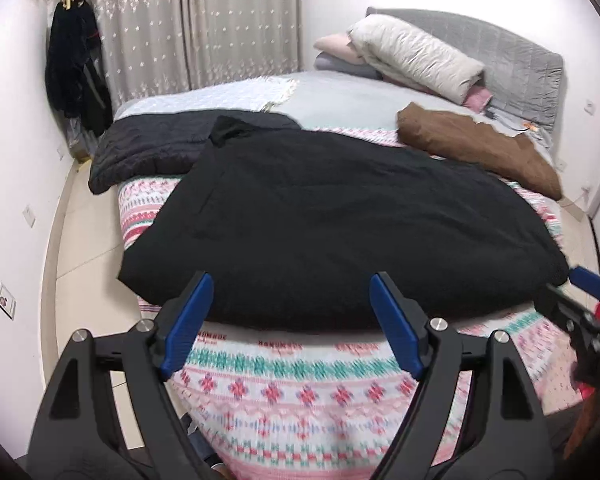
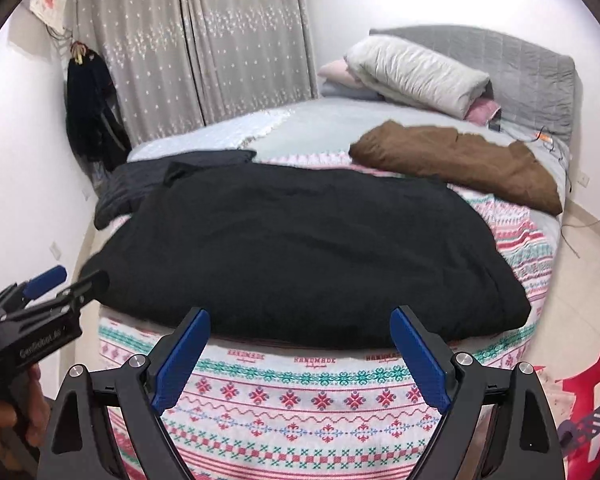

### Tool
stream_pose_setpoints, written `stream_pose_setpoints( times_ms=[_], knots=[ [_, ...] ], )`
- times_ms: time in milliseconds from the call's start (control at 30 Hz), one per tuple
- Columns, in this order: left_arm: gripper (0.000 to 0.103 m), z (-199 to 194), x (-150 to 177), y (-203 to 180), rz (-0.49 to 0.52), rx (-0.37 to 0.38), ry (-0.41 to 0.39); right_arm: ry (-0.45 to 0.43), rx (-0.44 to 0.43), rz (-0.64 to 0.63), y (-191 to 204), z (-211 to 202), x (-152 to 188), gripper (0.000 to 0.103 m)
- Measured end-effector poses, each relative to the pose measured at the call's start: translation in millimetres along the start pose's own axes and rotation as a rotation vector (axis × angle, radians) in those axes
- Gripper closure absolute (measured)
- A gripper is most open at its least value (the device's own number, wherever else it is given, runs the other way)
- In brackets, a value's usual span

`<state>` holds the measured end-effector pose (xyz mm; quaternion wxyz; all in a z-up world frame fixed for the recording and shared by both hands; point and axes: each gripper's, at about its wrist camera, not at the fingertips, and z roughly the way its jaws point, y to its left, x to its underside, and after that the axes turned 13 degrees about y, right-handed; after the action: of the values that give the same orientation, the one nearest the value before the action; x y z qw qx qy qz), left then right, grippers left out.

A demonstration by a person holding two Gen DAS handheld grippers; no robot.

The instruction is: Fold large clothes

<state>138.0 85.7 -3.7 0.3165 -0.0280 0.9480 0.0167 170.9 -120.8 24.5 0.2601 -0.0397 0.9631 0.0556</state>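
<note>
A large black garment (image 1: 332, 216) lies spread flat on the patterned bedspread (image 1: 284, 392) at the foot of the bed; it also shows in the right wrist view (image 2: 308, 252). My left gripper (image 1: 292, 284) is open and empty, just short of the garment's near edge. My right gripper (image 2: 300, 316) is open and empty at the same near edge, further right. The right gripper shows at the right edge of the left wrist view (image 1: 580, 292). The left gripper shows at the left of the right wrist view (image 2: 60, 284).
A dark quilted garment (image 1: 152, 148) lies at the bed's far left. A brown garment (image 1: 480, 144) lies at the right. Pillows and folded bedding (image 1: 412, 56) sit by the grey headboard. Dark clothes (image 1: 76, 64) hang on the left wall. A red stool (image 2: 588, 392) stands at right.
</note>
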Motion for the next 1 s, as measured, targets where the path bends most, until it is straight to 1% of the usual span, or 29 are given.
stream_pose_setpoints(
  times_ms=[33,67,100,200,233,267,300,367,433,467,500,533,600,633,700,733,767,800,833,867,933,1000],
  knots=[
    [0.022,9.9,-3.3,0.1,-0.006,-0.008,0.013,0.02,-0.004,0.003,-1.6,9.5,-3.1,0.006],
    [0.022,25.2,-8.3,1.7,-0.02,-0.018,0.041,0.043,-0.005,0.008,-3.7,22.5,-8.3,0.006],
    [0.022,45.7,-14.9,6.6,-0.052,-0.047,0.076,0.067,-0.005,0.014,-6.0,37.5,-14.9,0.006],
    [0.022,86.7,-24.2,25.8,-0.138,-0.12,0.144,0.135,0.008,0.028,-15.5,86.4,-36.1,0.006],
    [0.022,98.1,-24.4,33.8,-0.157,-0.126,0.167,0.171,0.03,0.035,-20.2,104.8,-39.9,0.006],
    [0.022,102.5,-23.0,39.0,-0.167,-0.121,0.172,0.22,0.051,0.044,-25.9,123.4,-39.8,0.006],
    [0.022,100.9,-19.8,40.3,-0.159,-0.117,0.162,0.25,0.046,0.058,-30.7,134.0,-37.1,0.006],
    [0.022,96.4,-17.3,35.6,-0.125,-0.139,0.16,0.264,0.03,0.079,-37.6,144.3,-27.8,0.003],
    [0.022,92.3,-15.5,35.0,-0.129,-0.143,0.164,0.283,0.064,0.054,-34.7,144.6,-25.2,0.002],
    [0.022,88.0,-15.3,35.4,-0.147,-0.134,0.163,0.283,0.07,0.054,-34.0,142.8,-25.4,0.002],
    [0.022,78.3,-13.6,34.8,-0.173,-0.107,0.156,0.275,0.073,0.071,-33.5,137.1,-25.3,0.002],
    [0.022,65.7,-12.2,33.6,-0.193,-0.054,0.138,0.255,0.062,0.089,-32.3,128.2,-24.3,0.002],
    [0.022,37.7,-6.8,23.8,-0.178,0.021,0.109,0.186,0.01,0.085,-20.5,96.8,-18.1,0.002],
    [0.022,20.2,-3.2,14.2,-0.145,0.037,0.089,0.158,0.012,0.065,-13.8,79.4,-14.9,0.002],
    [0.022,-18.3,8.4,-2.5,-0.075,0.038,0.016,0.089,0.034,0.014,1.7,45.9,-5.8,0.002],
    [0.022,-32.1,13.6,-6.3,-0.061,0.038,-0.018,0.052,0.053,-0.012,10.7,29.4,-1.6,0.002],
    [0.02,-45.5,20.0,-8.9,-0.055,0.04,-0.047,0.01,0.073,-0.036,18.1,11.0,4.9,0.002],
    [0.014,-60.4,27.0,-9.6,-0.06,0.051,-0.074,-0.033,0.082,-0.051,23.9,-7.1,12.1,0.002],
    [0.009,-68.2,31.3,-9.3,-0.063,0.06,-0.089,-0.061,0.086,-0.048,25.0,-19.2,16.7,0.001],
    [0.008,-74.2,35.0,-8.8,-0.062,0.068,-0.101,-0.098,0.085,-0.032,26.5,-34.0,25.2,0.0],
    [0.008,-82.6,43.2,-8.9,-0.049,0.064,-0.119,-0.125,0.078,-0.015,27.2,-46.0,33.9,0.0],
    [0.008,-83.5,48.1,-9.8,-0.031,0.058,-0.118,-0.137,0.077,-0.011,30.1,-52.5,44.2,0.0]
  ],
)
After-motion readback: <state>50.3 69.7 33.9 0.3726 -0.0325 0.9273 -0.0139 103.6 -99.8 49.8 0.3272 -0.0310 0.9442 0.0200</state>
